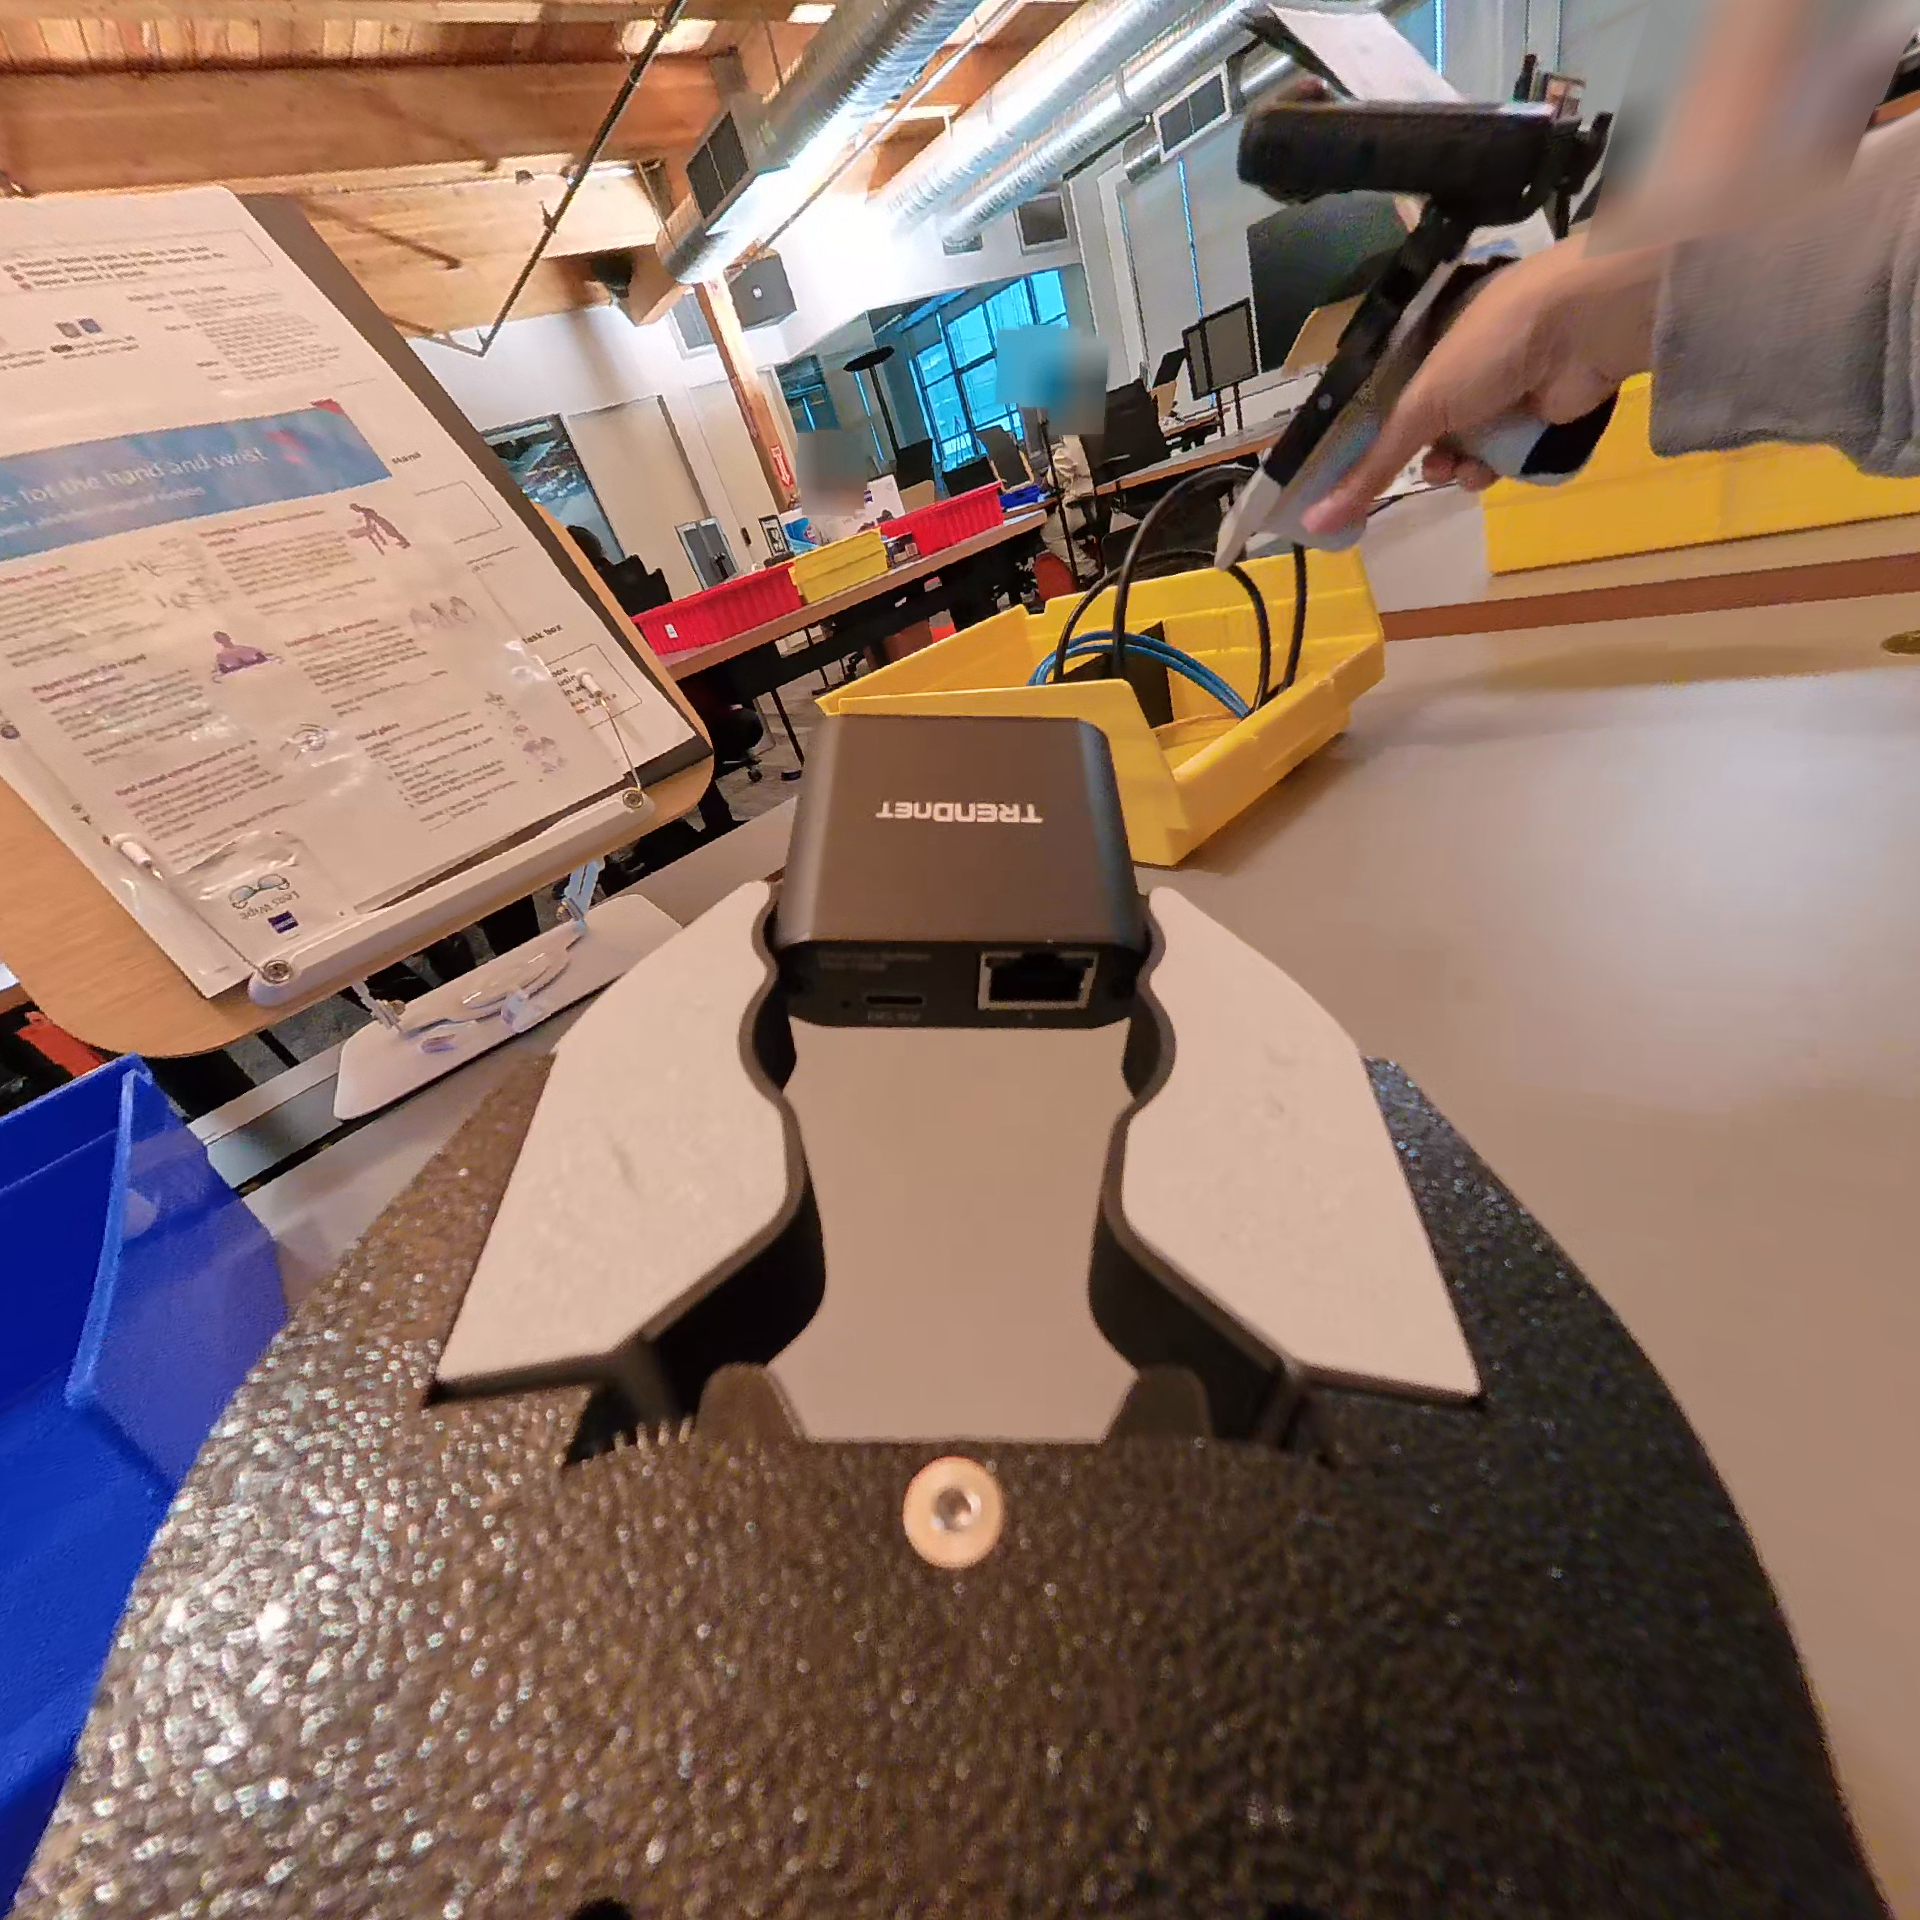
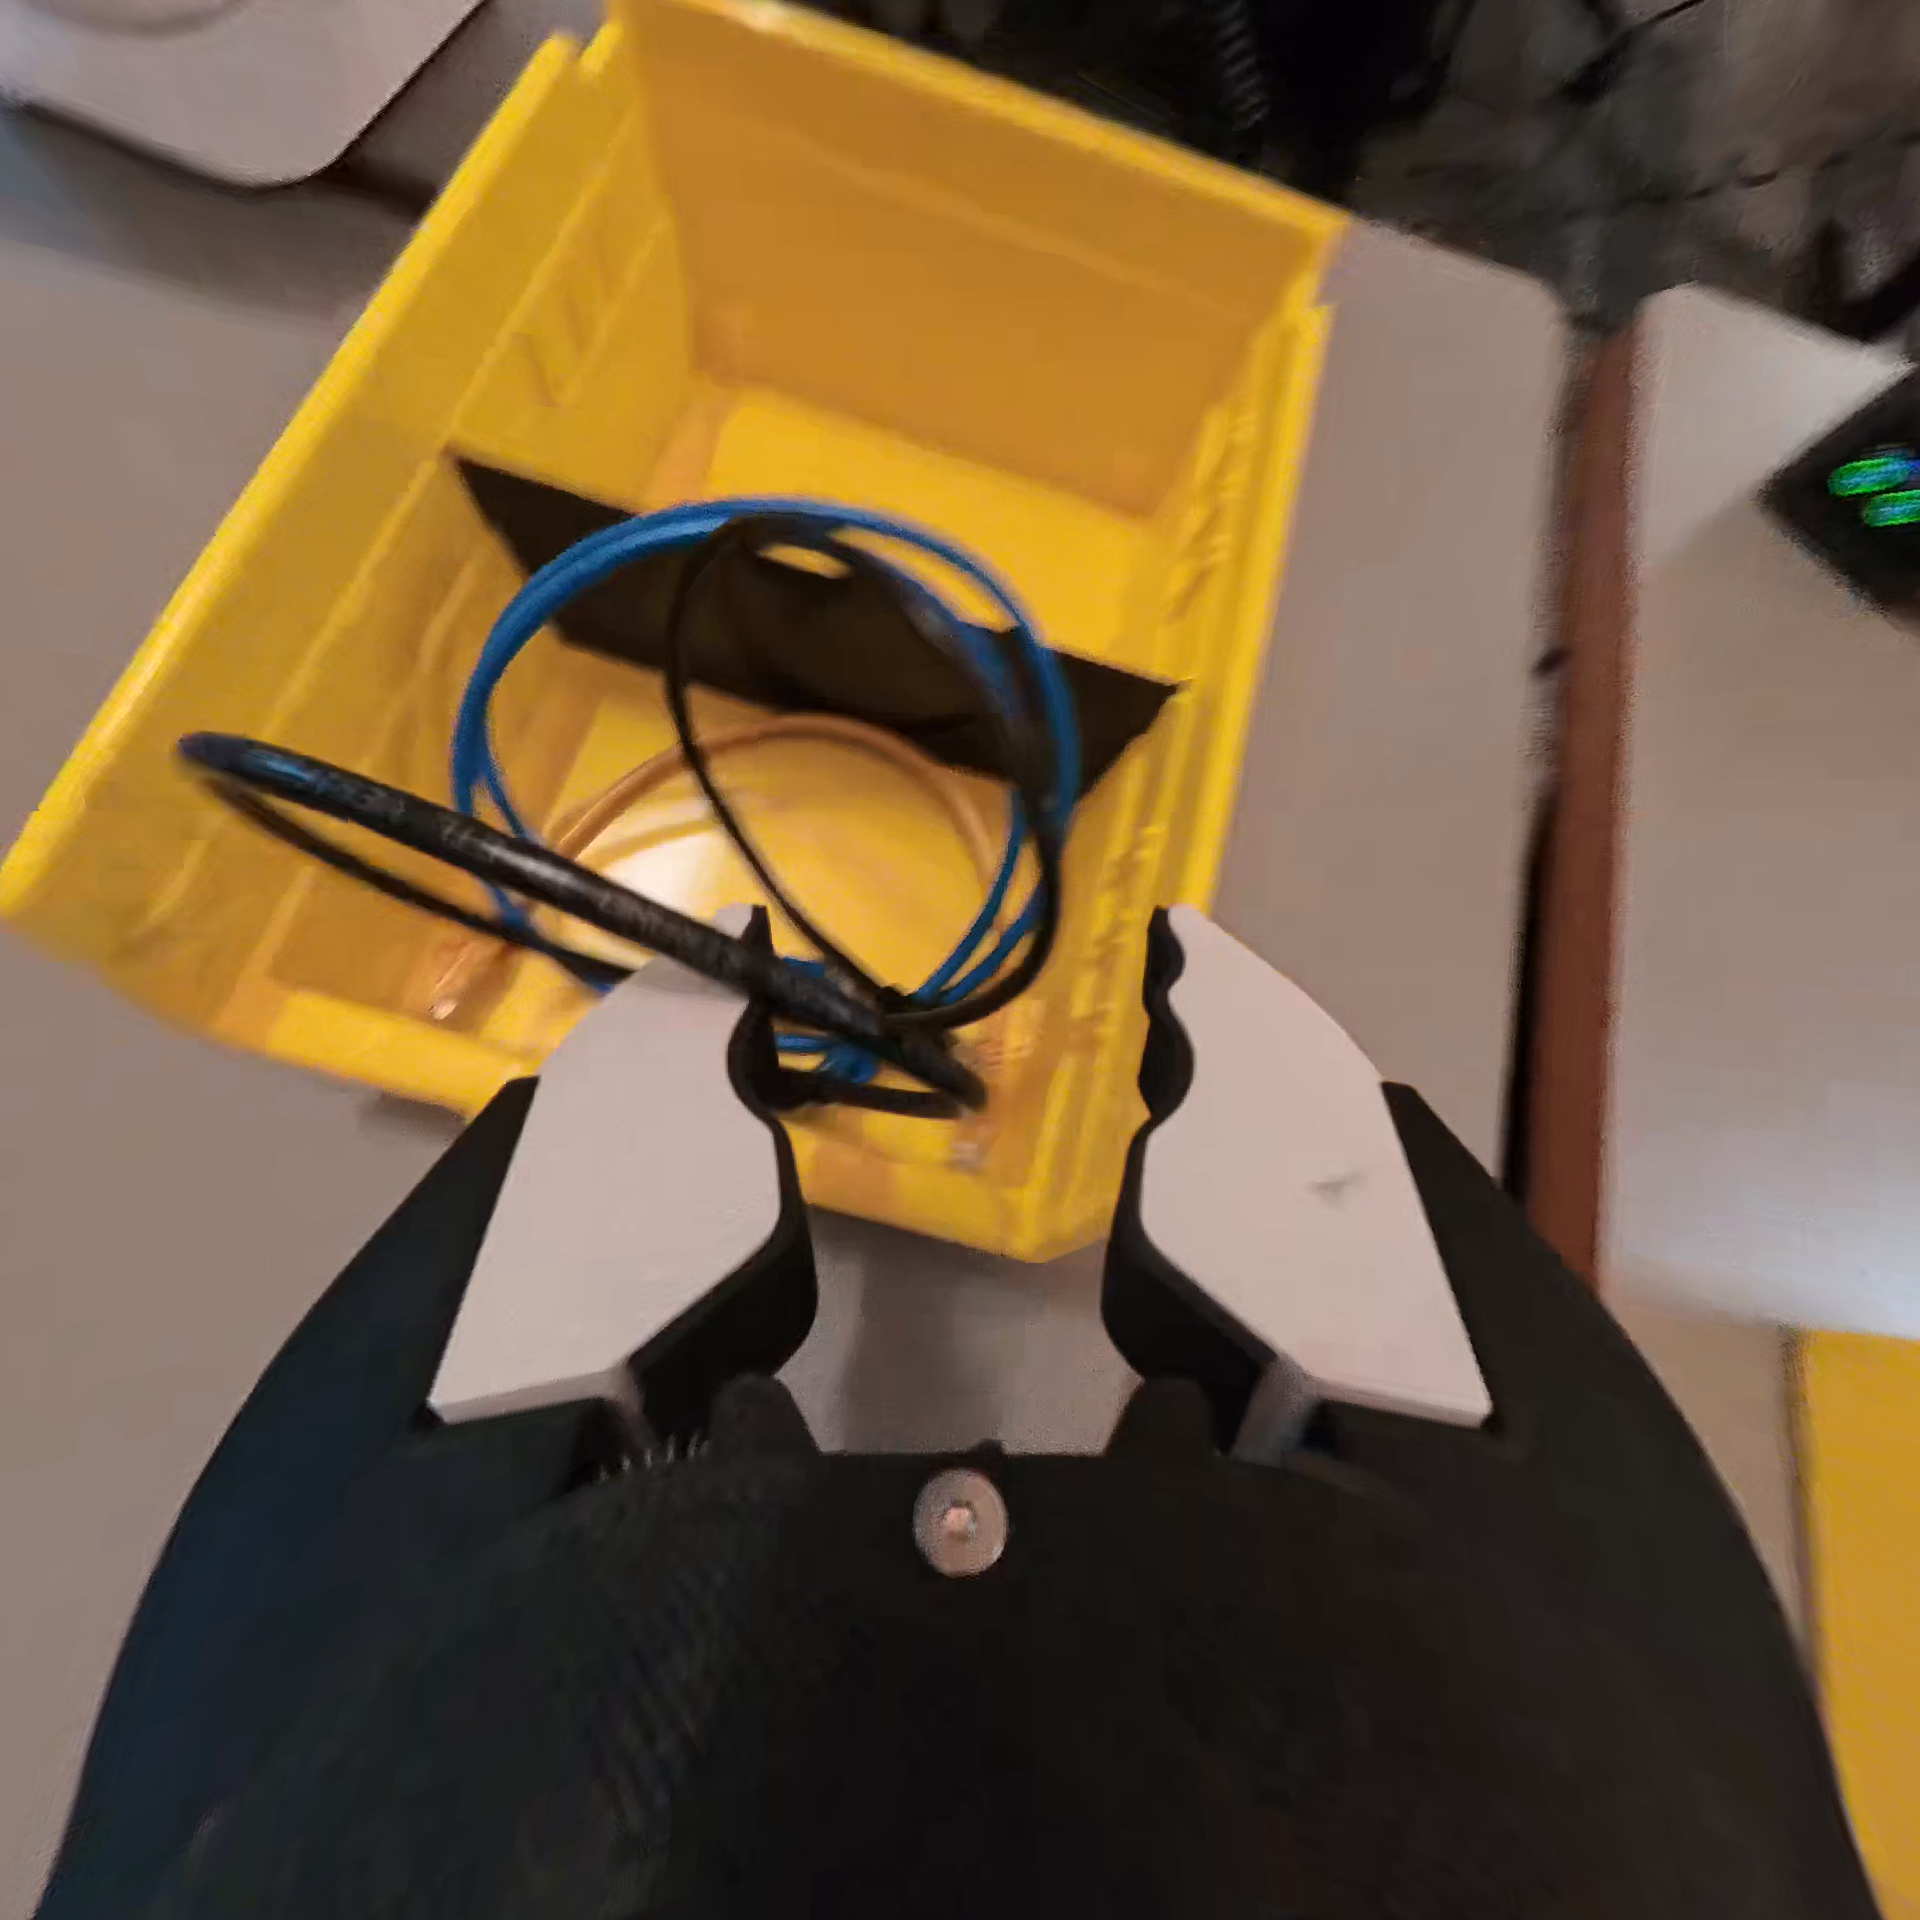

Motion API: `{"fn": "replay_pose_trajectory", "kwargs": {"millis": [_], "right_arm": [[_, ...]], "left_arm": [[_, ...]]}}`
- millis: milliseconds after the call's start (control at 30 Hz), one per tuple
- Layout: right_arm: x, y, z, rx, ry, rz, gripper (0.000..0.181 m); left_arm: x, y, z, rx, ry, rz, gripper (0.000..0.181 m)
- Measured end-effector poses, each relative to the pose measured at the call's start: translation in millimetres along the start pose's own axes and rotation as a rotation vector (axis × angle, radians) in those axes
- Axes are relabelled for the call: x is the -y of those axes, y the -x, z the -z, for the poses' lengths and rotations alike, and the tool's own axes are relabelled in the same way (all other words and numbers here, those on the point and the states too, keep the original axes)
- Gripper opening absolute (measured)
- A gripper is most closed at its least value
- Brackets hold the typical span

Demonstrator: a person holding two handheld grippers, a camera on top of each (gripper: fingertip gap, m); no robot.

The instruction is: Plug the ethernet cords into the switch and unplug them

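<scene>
The left gripper (image 1: 956, 966) has its two fingers squeezed on a thing between them. The right gripper (image 2: 956, 997) is far off, tipped down, fingers wide apart, held by a hand (image 1: 1496, 384).

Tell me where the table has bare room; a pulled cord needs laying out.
Bare tabletop lies right of the switch, in front of the yellow bin. Left is crowded: document stand, blue bin. The yellow bin holds tangled cords.

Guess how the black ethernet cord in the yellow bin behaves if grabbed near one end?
The black ethernet cord is probably springy rather than limp: its loops stand above the yellow bin. It crosses the blue cord, so lifting may drag that along. The rest would likely dangle and swing.
</scene>
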State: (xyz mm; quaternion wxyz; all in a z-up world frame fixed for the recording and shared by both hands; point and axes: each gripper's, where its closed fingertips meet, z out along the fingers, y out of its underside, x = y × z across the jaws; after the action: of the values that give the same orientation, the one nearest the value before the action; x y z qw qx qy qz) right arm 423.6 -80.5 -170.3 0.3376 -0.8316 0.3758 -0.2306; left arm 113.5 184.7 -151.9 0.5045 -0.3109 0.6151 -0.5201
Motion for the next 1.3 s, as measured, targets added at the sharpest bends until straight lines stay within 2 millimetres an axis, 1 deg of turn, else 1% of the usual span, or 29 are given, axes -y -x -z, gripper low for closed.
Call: {"fn": "replay_pose_trajectory", "kwargs": {"millis": [33, 67, 167, 300, 400, 433, 467, 500, 533, 567, 600, 633, 667, 700, 733, 800, 833, 867, 933, 1000, 1100, 1300], "right_arm": [[4.9, -11.0, 4.3, -0.044, -0.01, -0.006, 0.068], [6.5, -16.0, 7.7, -0.046, 0.005, -0.007, 0.069], [-3.2, -10.2, 15.6, 0.06, 0.118, -0.005, 0.076], [-12.6, 15.6, 28.0, 0.173, 0.134, 0.101, 0.085], [-15.2, 30.7, 37.4, 0.159, 0.094, 0.204, 0.097], [-15.4, 36.3, 40.9, 0.154, 0.077, 0.234, 0.097], [-14.8, 45.5, 45.6, 0.171, 0.063, 0.257, 0.097], [-10.1, 58.7, 52.8, 0.195, 0.02, 0.295, 0.098], [-0.5, 80.4, 63.2, 0.237, -0.073, 0.352, 0.098], [7.4, 114.3, 77.3, 0.329, -0.186, 0.437, 0.098], [7.0, 156.9, 95.4, 0.471, -0.289, 0.537, 0.095], [3.5, 197.8, 113.1, 0.601, -0.377, 0.6, 0.095], [-0.4, 234.5, 128.2, 0.708, -0.451, 0.631, 0.095], [-5.8, 268.6, 143.2, 0.815, -0.522, 0.651, 0.095], [-10.9, 297.2, 156.5, 0.907, -0.588, 0.655, 0.093], [-22.4, 341.8, 177.2, 1.08, -0.667, 0.638, 0.089], [-28.6, 358.2, 183.2, 1.149, -0.683, 0.64, 0.083], [-34.0, 370.9, 185.2, 1.194, -0.692, 0.653, 0.079], [-36.8, 385.9, 182.7, 1.224, -0.697, 0.646, 0.075], [-39.1, 393.5, 183.6, 1.265, -0.689, 0.636, 0.065], [-44.1, 397.7, 178.9, 1.271, -0.652, 0.665, 0.062], [-47.6, 401.3, 170.8, 1.226, -0.609, 0.714, 0.06]], "left_arm": [[0.0, -0.8, -0.2, -0.004, -0.001, 0.001, 0.061], [-0.4, -2.2, -0.7, -0.014, 0.001, 0.003, 0.061], [-1.0, -3.7, -1.3, -0.02, 0.004, -0.003, 0.061], [-1.9, -3.3, -1.8, -0.032, 0.006, 0.009, 0.061], [-4.5, -2.7, -2.0, -0.047, 0.006, 0.059, 0.061], [-6.2, -2.8, -2.1, -0.055, 0.01, 0.075, 0.061], [-8.2, -3.4, -2.3, -0.066, 0.016, 0.087, 0.061], [-10.2, -4.4, -2.3, -0.084, 0.026, 0.094, 0.061], [-11.7, -6.4, -2.3, -0.111, 0.036, 0.096, 0.061], [-12.0, -10.0, -1.9, -0.155, 0.043, 0.101, 0.061], [-10.5, -15.2, -0.8, -0.214, 0.041, 0.112, 0.061], [-7.5, -22.4, 1.5, -0.29, 0.032, 0.133, 0.061], [-3.1, -29.7, 4.8, -0.365, 0.014, 0.16, 0.061], [1.9, -37.5, 9.2, -0.443, -0.007, 0.192, 0.061], [7.0, -45.4, 14.6, -0.521, -0.025, 0.224, 0.061], [15.8, -54.8, 23.6, -0.619, -0.058, 0.261, 0.061], [18.0, -57.8, 26.9, -0.65, -0.061, 0.267, 0.061], [18.4, -61.1, 29.8, -0.68, -0.051, 0.264, 0.061], [17.7, -65.3, 33.1, -0.7, -0.037, 0.228, 0.061], [19.2, -68.7, 35.9, -0.72, -0.038, 0.214, 0.061], [21.5, -68.9, 36.1, -0.716, -0.052, 0.212, 0.061], [17.1, -67.4, 37.1, -0.706, -0.041, 0.185, 0.061]]}}
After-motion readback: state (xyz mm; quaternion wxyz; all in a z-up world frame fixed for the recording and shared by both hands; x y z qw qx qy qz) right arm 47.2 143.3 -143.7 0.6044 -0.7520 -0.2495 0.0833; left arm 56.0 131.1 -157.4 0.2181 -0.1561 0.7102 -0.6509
